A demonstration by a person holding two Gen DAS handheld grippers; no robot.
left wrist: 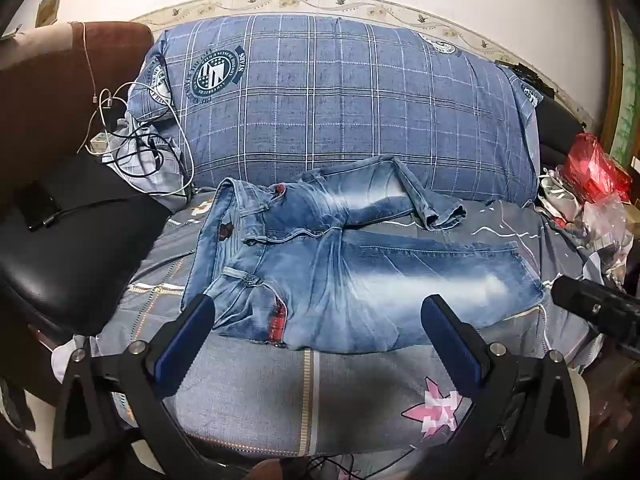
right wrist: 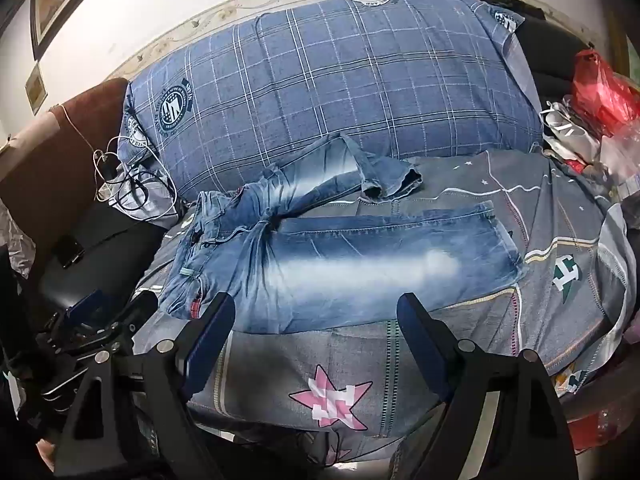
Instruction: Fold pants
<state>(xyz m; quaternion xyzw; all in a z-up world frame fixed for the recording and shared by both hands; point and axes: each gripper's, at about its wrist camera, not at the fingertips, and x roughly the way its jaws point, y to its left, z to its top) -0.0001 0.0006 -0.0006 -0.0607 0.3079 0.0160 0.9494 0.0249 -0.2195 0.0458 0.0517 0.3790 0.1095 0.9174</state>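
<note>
Faded blue jeans (left wrist: pixel 360 280) lie on the grey patterned bedspread (left wrist: pixel 260 392), waist to the left and legs running right. The near leg is flat. The far leg is bent back, so its cuff (left wrist: pixel 444 212) lies crumpled by the pillow. My left gripper (left wrist: pixel 318 312) hovers over the near edge of the jeans by the waist, jaws open and empty. In the right wrist view, the right gripper (right wrist: pixel 316 304) is also open and empty, just in front of the near leg of the jeans (right wrist: pixel 340 264). The left gripper (right wrist: pixel 92 312) shows at the left of that view.
A big blue plaid pillow (left wrist: pixel 340 100) fills the back of the bed. White and black cables with a power strip (left wrist: pixel 120 136) lie at the back left, beside a black padded seat (left wrist: pixel 60 260) with a phone on it. Red and clear plastic bags (left wrist: pixel 592 172) are piled at the right.
</note>
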